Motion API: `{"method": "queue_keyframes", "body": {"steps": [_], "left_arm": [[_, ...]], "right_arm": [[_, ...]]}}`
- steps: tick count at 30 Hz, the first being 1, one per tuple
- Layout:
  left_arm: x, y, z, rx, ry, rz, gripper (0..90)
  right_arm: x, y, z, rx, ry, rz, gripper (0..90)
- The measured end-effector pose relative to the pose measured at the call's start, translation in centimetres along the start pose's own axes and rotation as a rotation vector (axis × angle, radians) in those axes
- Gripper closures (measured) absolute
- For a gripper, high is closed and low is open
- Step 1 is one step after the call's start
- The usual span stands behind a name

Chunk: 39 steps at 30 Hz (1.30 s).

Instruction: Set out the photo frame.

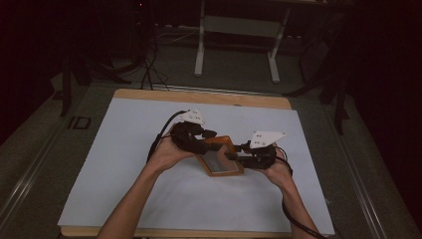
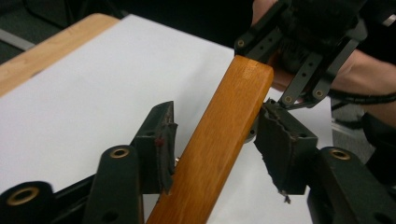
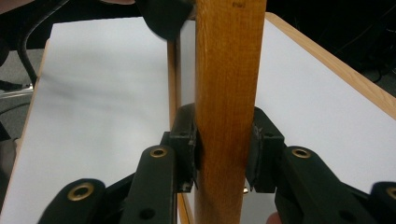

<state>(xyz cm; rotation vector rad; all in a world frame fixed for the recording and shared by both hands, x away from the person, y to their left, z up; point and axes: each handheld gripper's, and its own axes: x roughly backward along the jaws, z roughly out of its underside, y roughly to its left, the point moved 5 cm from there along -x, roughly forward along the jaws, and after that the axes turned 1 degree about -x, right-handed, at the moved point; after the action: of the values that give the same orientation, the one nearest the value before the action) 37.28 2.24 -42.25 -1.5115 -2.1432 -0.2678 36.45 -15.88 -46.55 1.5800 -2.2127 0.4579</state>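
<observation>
While your right gripper [image 3: 223, 154] pinches the wooden frame [image 1: 222, 157] over the bench [image 1: 124, 149], your left gripper [image 2: 217, 149] stands spread around it.

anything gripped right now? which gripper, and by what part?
The right gripper holds the wooden frame, its pads clamped on the two faces of one side bar. The left gripper straddles the same bar with its jaws apart, holding nothing.

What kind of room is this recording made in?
Probably a lab or workshop set up for recordings: a wooden table under a white sheet, loose cables on the floor, a white-legged desk frame behind.
</observation>
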Motion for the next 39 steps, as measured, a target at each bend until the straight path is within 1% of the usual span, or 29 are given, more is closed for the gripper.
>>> {"method": "queue_keyframes", "body": {"steps": [4,7,10,12,14,16,20,24,26,29,32,34,36,39], "left_arm": [[0.9,0.4,0.2,0.007,-0.044,-0.02,45.5],[1.7,0.6,0.5,0.006,-0.079,-0.034,44.9],[2.3,0.7,1.0,0.0,-0.116,-0.053,44.8],[2.5,0.7,1.4,0.0,-0.131,-0.067,44.7],[2.9,0.7,1.9,0.0,-0.168,-0.079,44.2],[3.2,0.7,2.5,0.001,-0.202,-0.078,44.4],[3.4,0.7,3.5,0.004,-0.239,-0.099,44.2],[3.2,1.0,4.6,0.028,-0.266,-0.122,42.4],[3.0,1.2,5.2,0.042,-0.28,-0.124,42.2],[2.8,1.3,6.0,0.056,-0.295,-0.119,41.8],[2.2,1.3,6.8,0.066,-0.292,-0.113,41.8],[1.6,1.3,7.3,0.076,-0.28,-0.097,41.9],[0.9,1.3,7.8,0.083,-0.267,-0.067,43.4],[-0.1,1.1,8.4,0.089,-0.247,-0.051,46.0]], "right_arm": [[0.2,-0.1,0.3,-0.012,-0.005,0.004,68.0],[0.3,-0.1,0.5,-0.012,-0.001,0.006,68.0],[0.4,-0.1,0.6,-0.016,-0.003,0.008,68.1],[0.4,-0.2,0.6,-0.018,-0.006,0.009,68.0],[0.4,-0.2,0.6,-0.021,-0.007,0.01,68.0],[0.5,-0.2,0.6,-0.024,-0.007,0.01,68.0],[0.4,-0.2,0.6,-0.024,-0.009,0.01,68.0],[0.3,-0.1,0.6,-0.022,-0.013,0.012,68.1],[0.3,-0.1,0.5,-0.024,-0.013,0.014,68.1],[0.3,0.0,0.5,-0.025,-0.015,0.014,68.1],[0.3,0.0,0.6,-0.023,-0.019,0.015,68.1],[0.3,0.0,0.6,-0.023,-0.018,0.016,68.1],[0.3,0.0,0.6,-0.023,-0.018,0.016,68.1],[0.3,0.1,0.6,-0.022,-0.018,0.017,68.1]]}}
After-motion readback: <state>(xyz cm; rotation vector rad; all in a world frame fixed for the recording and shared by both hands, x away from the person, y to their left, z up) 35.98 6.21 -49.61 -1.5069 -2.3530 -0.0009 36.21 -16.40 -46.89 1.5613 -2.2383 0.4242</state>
